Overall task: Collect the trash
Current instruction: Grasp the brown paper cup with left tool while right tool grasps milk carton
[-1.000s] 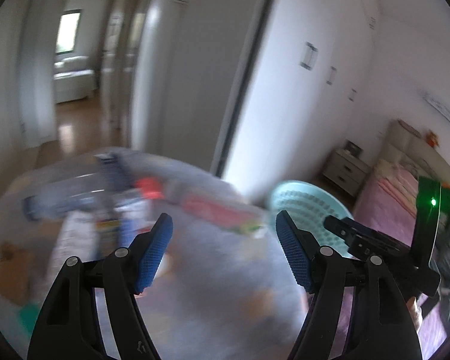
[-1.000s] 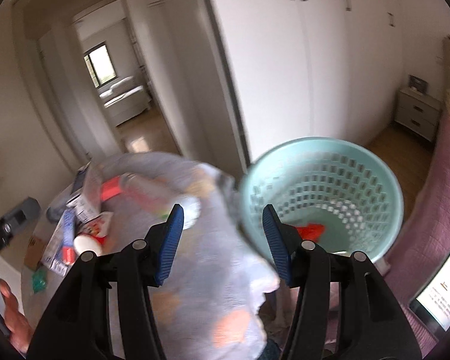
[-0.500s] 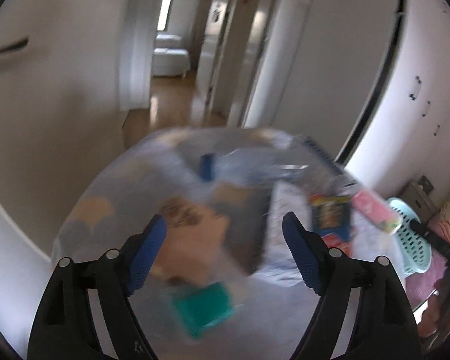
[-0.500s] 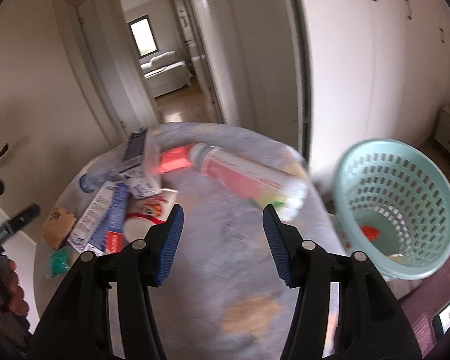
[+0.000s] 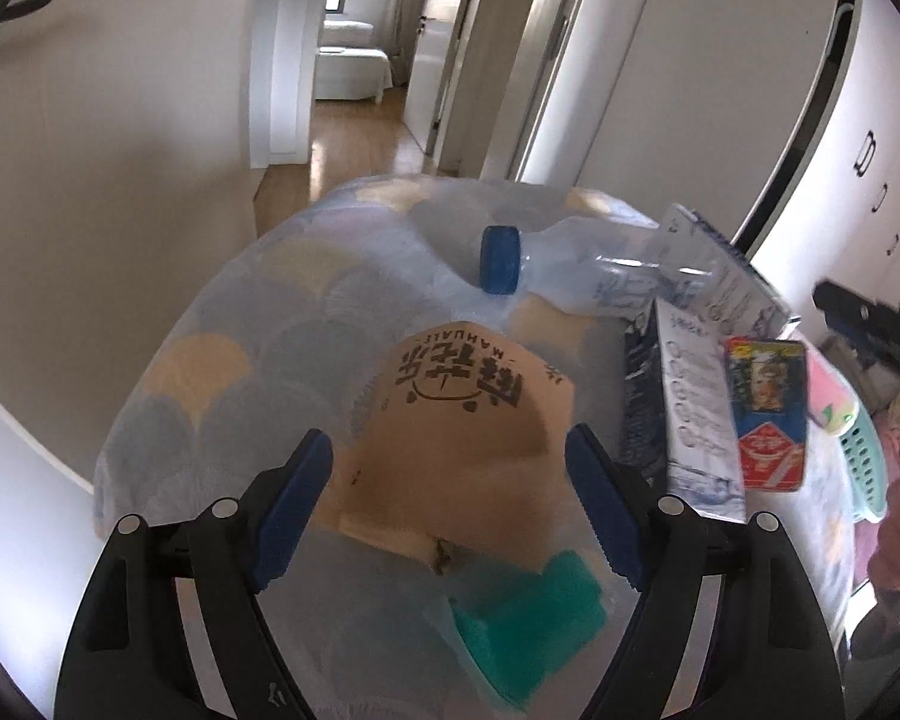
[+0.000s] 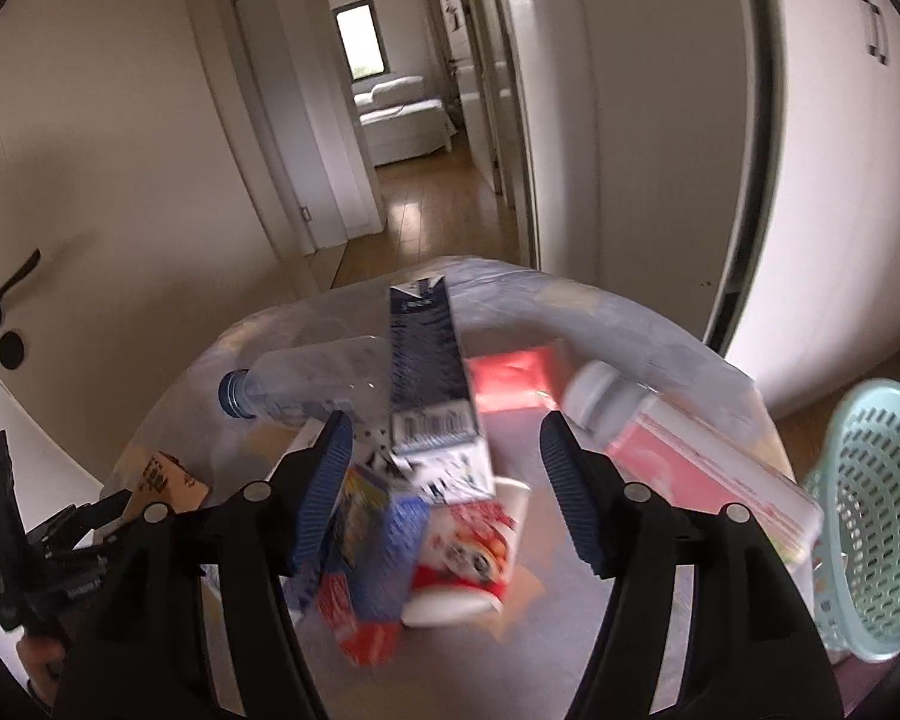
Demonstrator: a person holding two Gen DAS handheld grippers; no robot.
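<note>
Behind everything we see pale walls, a doorway and a hallway with a wooden floor running to a far bedroom; filling the lower half of both views is a round table (image 5: 222, 372) under a cloth patterned in soft grey and yellow scallops. In the left wrist view, our left gripper (image 5: 450, 498) stands wide apart with nothing pressed, and a brown paper bag (image 5: 468, 426) printed with dark characters lies straight ahead at frame centre, between and beyond the fingertips, a teal wrapper (image 5: 528, 624) lower right of it. In the right wrist view, our right gripper (image 6: 444, 486) is opening, empty, with a dark blue carton (image 6: 432, 384) running its long axis up the frame between the fingers, over a white paper cup (image 6: 468, 546). The clear bottle (image 6: 306, 384) lies sideways, upper left. At the far right edge the mint basket (image 6: 876, 516) is cut off. The wrappers in the lower centre are blurred; we cannot read them.
</note>
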